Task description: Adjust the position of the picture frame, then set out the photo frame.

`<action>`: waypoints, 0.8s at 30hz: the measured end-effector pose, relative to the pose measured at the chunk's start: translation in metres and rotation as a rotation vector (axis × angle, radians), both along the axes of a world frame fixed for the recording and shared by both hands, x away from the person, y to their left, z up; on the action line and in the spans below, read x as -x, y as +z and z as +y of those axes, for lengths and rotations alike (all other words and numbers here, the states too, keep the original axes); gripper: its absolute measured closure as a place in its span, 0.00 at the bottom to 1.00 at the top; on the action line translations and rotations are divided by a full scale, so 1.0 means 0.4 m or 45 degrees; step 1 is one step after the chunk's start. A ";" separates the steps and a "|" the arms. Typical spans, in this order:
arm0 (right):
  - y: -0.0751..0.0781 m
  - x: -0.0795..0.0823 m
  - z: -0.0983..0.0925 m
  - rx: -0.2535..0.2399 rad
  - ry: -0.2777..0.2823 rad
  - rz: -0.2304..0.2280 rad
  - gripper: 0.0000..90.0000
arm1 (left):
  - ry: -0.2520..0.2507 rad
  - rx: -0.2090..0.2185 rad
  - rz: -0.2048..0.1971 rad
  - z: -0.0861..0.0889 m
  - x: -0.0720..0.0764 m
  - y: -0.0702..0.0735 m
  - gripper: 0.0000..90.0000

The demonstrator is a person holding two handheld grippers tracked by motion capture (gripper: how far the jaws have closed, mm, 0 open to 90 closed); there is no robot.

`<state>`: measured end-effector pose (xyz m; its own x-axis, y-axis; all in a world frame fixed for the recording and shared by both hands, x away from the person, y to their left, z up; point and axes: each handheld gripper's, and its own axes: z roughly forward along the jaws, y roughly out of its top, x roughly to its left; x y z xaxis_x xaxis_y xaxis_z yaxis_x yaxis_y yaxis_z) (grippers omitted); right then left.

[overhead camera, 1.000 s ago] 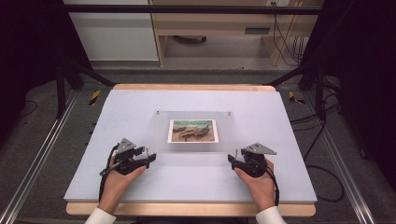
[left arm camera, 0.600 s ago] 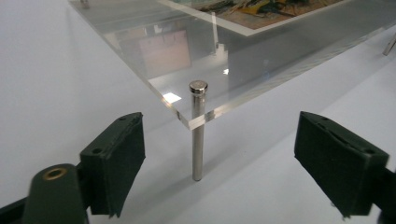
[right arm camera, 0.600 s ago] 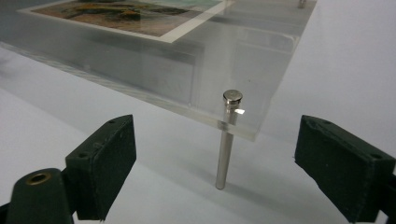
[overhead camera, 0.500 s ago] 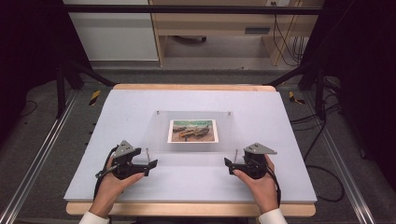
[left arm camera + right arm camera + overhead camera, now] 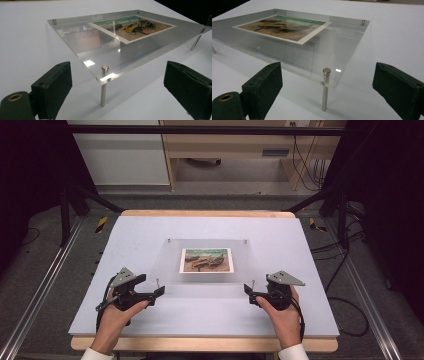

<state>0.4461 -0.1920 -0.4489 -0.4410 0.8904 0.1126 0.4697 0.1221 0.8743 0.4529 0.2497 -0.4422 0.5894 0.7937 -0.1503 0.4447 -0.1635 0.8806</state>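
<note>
Here, the scene is set out line by line.

Work in hand: a clear acrylic panel (image 5: 207, 262) on four metal standoff pins is being approached from its two near corners.

Panel position: it stands in the middle of the white table (image 5: 150, 227), raised off the surface on the pins, with a printed picture (image 5: 206, 260) of boats lying flat in its centre.

Left gripper (image 5: 159, 291): released; its jaws have just been opening and are spread wide. In the left gripper view the near-left pin (image 5: 103, 85) and panel corner are framed between the pads, untouched.

Right gripper (image 5: 248, 290): released likewise, the jaws having just been opened. In the right gripper view the near-right pin (image 5: 325, 88) is seen in the gap, with nothing pressed.

Why so held: both grippers are aimed inward at matching corners, so that the panel can probably be taken evenly from both sides and kept level.

Why raised: the pins leave room under the edge for a lower pad to be slid in.

Judged step: alignment before a two-handed grasp; no grip has yet been made.
</note>
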 end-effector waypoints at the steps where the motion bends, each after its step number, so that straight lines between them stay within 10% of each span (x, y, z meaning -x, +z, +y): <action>1: 0.001 0.000 -0.002 0.003 -0.004 -0.006 0.11 | 0.002 0.004 -0.003 0.000 0.001 0.003 0.08; 19: 0.060 -0.018 0.007 0.012 -0.032 -0.066 0.18 | 0.010 0.022 0.029 0.009 -0.040 0.055 0.15; 24: 0.062 -0.083 0.020 0.022 0.036 0.030 0.24 | 0.009 -0.033 0.056 -0.017 -0.097 0.058 0.15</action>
<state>0.4793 -0.1841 -0.4242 -0.4634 0.8796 0.1078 0.4861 0.1506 0.8608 0.4916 0.2429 -0.4189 0.5772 0.8018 -0.1550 0.4840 -0.1830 0.8557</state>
